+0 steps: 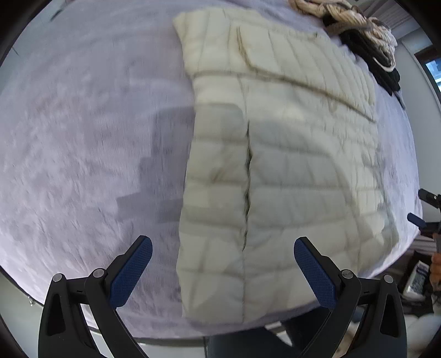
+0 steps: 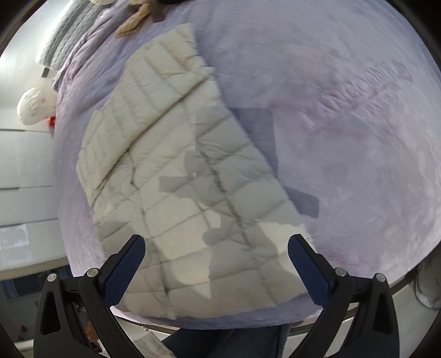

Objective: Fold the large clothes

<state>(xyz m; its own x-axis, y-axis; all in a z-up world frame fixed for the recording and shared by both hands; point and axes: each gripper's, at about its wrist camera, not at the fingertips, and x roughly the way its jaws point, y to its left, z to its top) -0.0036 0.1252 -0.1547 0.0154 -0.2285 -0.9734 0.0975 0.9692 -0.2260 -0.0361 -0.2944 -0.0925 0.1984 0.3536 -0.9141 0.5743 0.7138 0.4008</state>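
Note:
A cream quilted puffer jacket (image 1: 289, 165) lies flat on a pale lilac fleece cover (image 1: 82, 137), its sleeve folded across the upper part. Its hem reaches the near edge of the surface. My left gripper (image 1: 223, 247) hovers open above the jacket's lower left portion, nothing between its blue pads. In the right wrist view the same jacket (image 2: 179, 170) runs diagonally, and my right gripper (image 2: 216, 247) stands wide open over its near hem, holding nothing. The right gripper's fingertips (image 1: 416, 219) show at the right edge of the left wrist view.
A heap of beige knitted and black clothes (image 1: 366, 35) sits at the far right. A grey knit item (image 2: 69, 35) and a tan cloth (image 2: 135, 22) lie at the far left of the cover (image 2: 344, 137). The person's blue trousers (image 2: 220, 344) show beyond the near edge.

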